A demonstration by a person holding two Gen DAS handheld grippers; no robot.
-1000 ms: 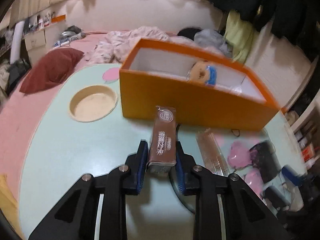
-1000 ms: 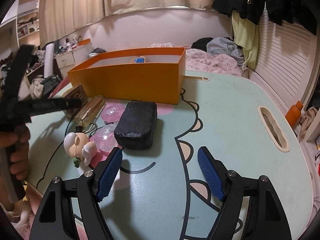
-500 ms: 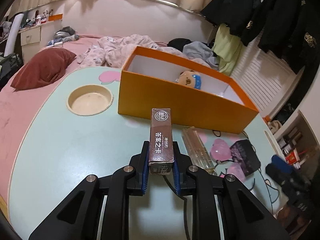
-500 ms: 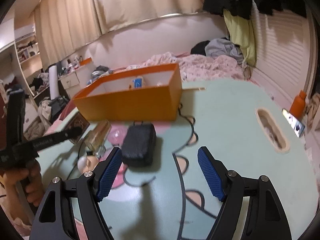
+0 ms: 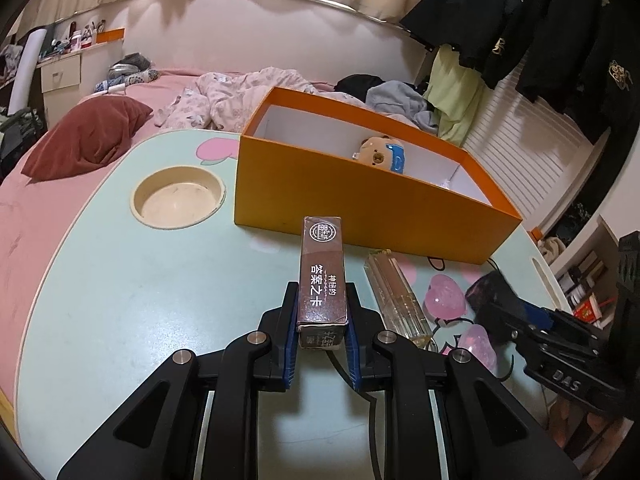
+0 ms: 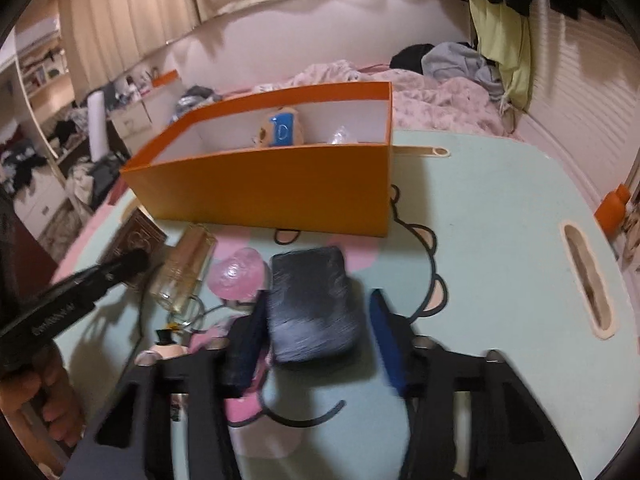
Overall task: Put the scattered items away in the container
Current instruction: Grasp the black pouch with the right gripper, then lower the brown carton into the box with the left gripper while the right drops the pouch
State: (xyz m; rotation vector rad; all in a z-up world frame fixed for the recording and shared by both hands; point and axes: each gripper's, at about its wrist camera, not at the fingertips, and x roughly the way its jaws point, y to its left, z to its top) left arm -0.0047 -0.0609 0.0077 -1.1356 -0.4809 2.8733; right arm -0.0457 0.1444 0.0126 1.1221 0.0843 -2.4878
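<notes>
Left gripper (image 5: 322, 336) clamped on brown card box (image 5: 323, 272), held above table (image 5: 120, 288), short of orange box (image 5: 360, 204). Bear toy (image 5: 380, 154) inside. Right gripper (image 6: 314, 344) spread apart, blurred, straddling black pouch (image 6: 310, 304) lying on table near orange box.

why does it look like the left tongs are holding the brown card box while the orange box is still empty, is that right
Not quite. The left tongs do grip the brown card box, but the orange box is not empty: the left wrist view shows a small plush bear already inside it, and the right wrist view shows it too.
</notes>
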